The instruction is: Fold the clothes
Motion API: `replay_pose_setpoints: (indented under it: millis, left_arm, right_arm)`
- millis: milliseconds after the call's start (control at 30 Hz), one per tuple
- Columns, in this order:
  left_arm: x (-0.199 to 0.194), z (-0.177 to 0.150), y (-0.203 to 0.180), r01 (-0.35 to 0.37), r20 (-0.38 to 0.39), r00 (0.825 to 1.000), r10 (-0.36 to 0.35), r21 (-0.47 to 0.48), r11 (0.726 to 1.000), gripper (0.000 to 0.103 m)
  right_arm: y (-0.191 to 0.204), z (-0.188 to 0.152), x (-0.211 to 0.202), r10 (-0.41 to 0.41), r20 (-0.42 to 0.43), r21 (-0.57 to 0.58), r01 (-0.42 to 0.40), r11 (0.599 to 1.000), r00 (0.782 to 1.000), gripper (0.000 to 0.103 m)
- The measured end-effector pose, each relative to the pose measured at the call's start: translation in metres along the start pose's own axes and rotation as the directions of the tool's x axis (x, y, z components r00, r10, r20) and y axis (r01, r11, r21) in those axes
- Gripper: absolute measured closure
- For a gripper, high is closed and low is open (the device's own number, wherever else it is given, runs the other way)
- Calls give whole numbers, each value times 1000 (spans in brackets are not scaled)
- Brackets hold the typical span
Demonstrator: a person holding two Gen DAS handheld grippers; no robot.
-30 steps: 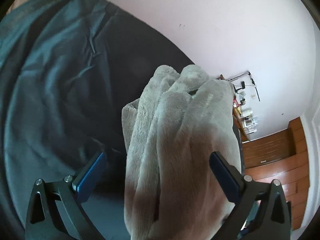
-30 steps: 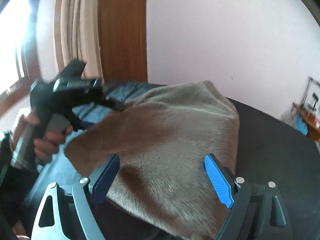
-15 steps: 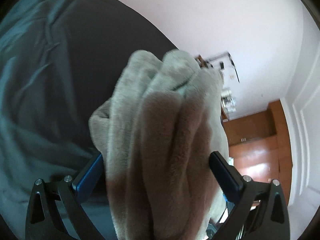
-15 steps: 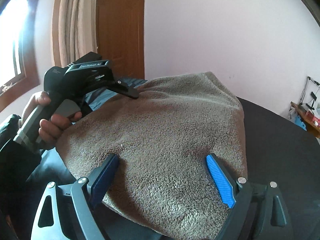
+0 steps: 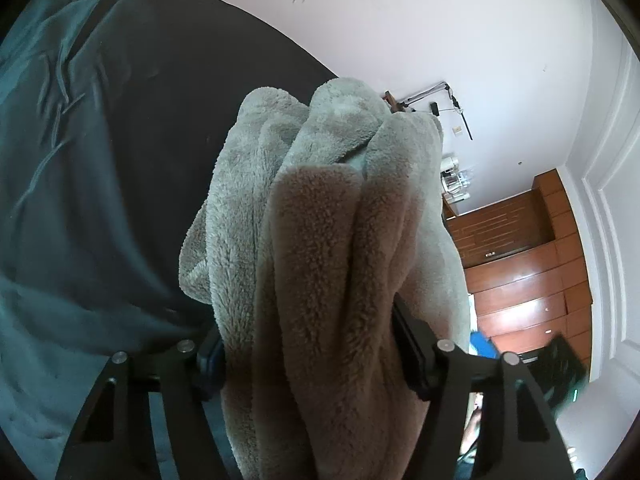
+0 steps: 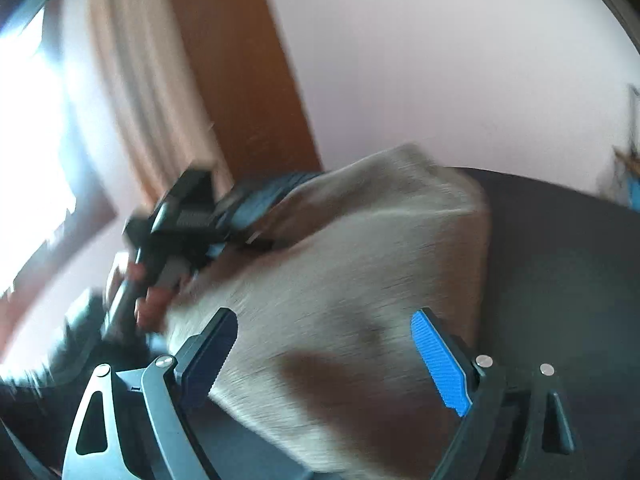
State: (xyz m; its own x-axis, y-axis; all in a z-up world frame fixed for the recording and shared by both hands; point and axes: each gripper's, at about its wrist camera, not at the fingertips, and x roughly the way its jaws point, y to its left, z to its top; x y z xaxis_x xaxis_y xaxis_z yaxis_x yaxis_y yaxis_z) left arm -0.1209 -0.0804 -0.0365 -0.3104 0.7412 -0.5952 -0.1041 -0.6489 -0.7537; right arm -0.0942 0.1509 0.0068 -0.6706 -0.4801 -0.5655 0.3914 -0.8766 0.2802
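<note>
Fleece garment (image 5: 320, 280) bunched and clamped in left hand-held gripper (image 5: 308, 354); right hand-held gripper (image 6: 324, 352) spread apart, holding nothing.

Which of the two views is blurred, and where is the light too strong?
Right wrist view: motion blur smears the fleece garment and the left gripper; the window is overexposed. Left wrist view: sharp, with strong fisheye bending and shadow low on the fleece.

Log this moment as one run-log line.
step: fold clothes | left gripper: shut on fleece garment, bunched folds | right gripper: open over garment | surface: dark bed cover | right view: motion-blurred
</note>
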Motion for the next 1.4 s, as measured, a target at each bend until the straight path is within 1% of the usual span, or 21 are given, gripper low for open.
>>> replay_pose_setpoints:
  millis: [67,100,167,300,400,533,700,800,1000,1067,1133,1200,1300,1400]
  left_arm:
    - [-1,-1,0,0,5,1000,0,1,1000,31]
    - [-2,-2,0,2,8,1000,-2,0,1000,31]
    - [-5,-3,1,5,12,1000,-5,-1,1000,31]
    - [-3,0,6,8,13,1000,-8,1,1000,29]
    - [-2,2,9,14,13,1000,-14,1,1000,29]
    - [1,1,7,17,12,1000,-17,3,1000,29]
    - [1,2,5,22,13,1000,-22,3,1000,29]
    - [1,3,5,28,13,1000,-29,3,1000,29]
    - [3,3,3,26,15,1000,-26,13,1000,29]
    - [3,2,1,22,18,1000,-23,20,1000,29]
    - [4,2,-1,15,22,1000,-16,28,999,29]
    - [5,1,-4,-2,28,1000,1,44,999,31]
    - [6,0,-10,-46,37,998,43,63,997,35]
    - [6,-1,-15,-74,51,996,71,70,995,40]
  right_arm:
    - [-30,10,-3,-25,2,83,25,996,1000,12]
    - [-43,14,-1,-25,-8,118,26,993,1000,12]
    - [-68,20,10,6,-40,195,2,981,999,12]
    - [-103,27,42,120,-97,328,-82,941,988,12]
    - [-117,26,67,227,-125,412,-157,898,966,12]
    - [-119,24,86,301,-138,457,-209,865,943,12]
    - [-116,23,95,335,-153,454,-235,860,930,12]
    - [-115,21,102,361,-163,464,-251,849,918,12]
    - [-103,23,112,356,-198,415,-251,875,913,12]
    - [-98,24,115,341,-209,387,-242,889,917,13]
    - [-92,24,116,310,-220,354,-221,909,925,21]
    - [-87,23,114,281,-217,322,-203,925,935,32]
    - [-76,23,108,223,-197,264,-167,950,955,39]
    - [-60,25,100,142,-169,186,-110,976,975,45]
